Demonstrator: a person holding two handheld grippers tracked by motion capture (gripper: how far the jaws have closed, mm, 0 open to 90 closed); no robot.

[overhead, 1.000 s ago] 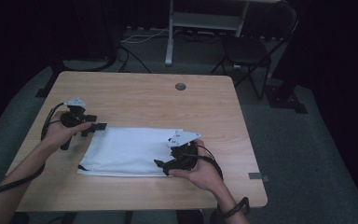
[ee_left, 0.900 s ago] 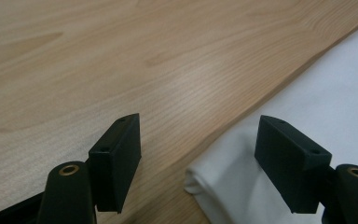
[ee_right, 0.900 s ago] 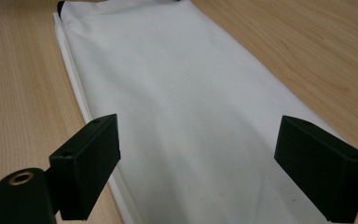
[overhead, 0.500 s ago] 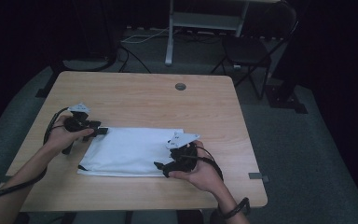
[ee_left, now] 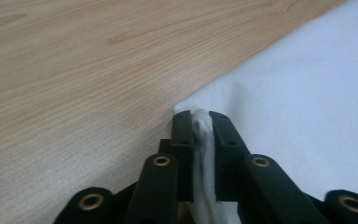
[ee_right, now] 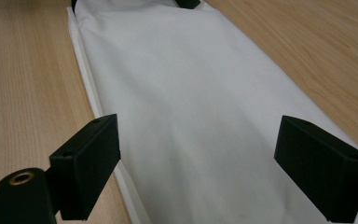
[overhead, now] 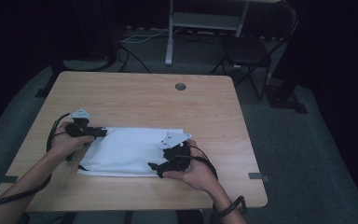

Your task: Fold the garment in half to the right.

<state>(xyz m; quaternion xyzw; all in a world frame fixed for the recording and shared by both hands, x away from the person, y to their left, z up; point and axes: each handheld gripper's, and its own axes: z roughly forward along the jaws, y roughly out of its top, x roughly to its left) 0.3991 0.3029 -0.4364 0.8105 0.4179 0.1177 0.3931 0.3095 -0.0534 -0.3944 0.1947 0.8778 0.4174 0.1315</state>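
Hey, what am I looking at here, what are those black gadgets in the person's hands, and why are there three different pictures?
A person holds a hand-operated gripper in each hand. The high view looks down on a wooden table with a folded white cloth on it. The two gripper views come from cameras riding on the grippers. The left gripper has just been closing and now pinches a corner of the cloth. The right gripper stands open over the cloth's other end, holding nothing.
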